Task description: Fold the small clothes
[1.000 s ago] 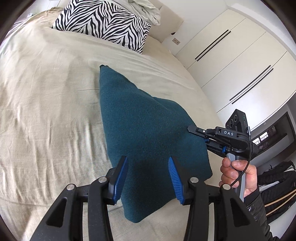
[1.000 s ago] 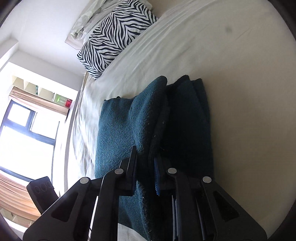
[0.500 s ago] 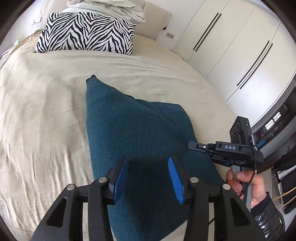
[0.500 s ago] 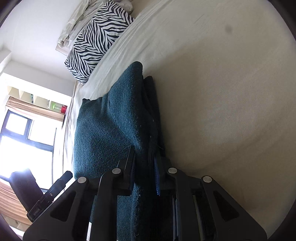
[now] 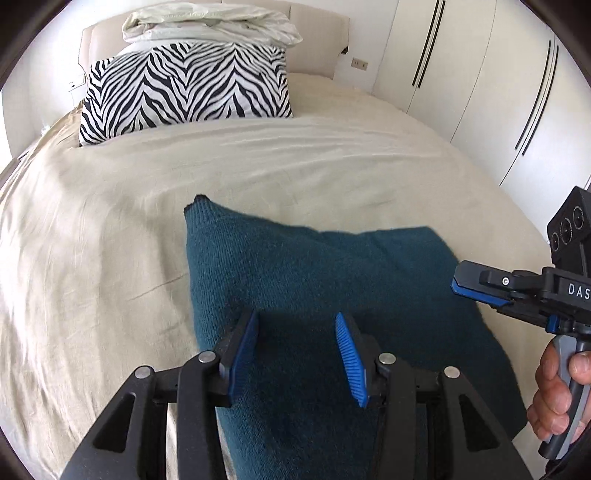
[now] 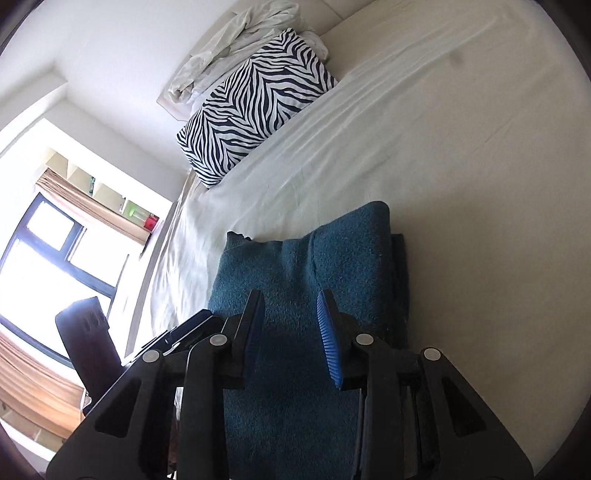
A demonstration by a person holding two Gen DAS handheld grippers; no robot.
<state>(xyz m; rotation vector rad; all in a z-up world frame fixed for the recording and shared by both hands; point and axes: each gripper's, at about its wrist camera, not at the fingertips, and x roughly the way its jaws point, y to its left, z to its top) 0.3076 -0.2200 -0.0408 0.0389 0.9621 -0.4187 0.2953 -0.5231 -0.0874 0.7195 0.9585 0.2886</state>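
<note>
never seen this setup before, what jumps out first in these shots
A teal knitted garment lies folded on the cream bed, filling the near middle of both views. Over it hang the left tool and right tool, both open. At the headboard end, a zebra-striped pillow stands out.

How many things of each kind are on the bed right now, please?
Teal knitted garment: 1
Zebra-print pillow: 1
Crumpled white bedding: 1
Total: 3
</note>
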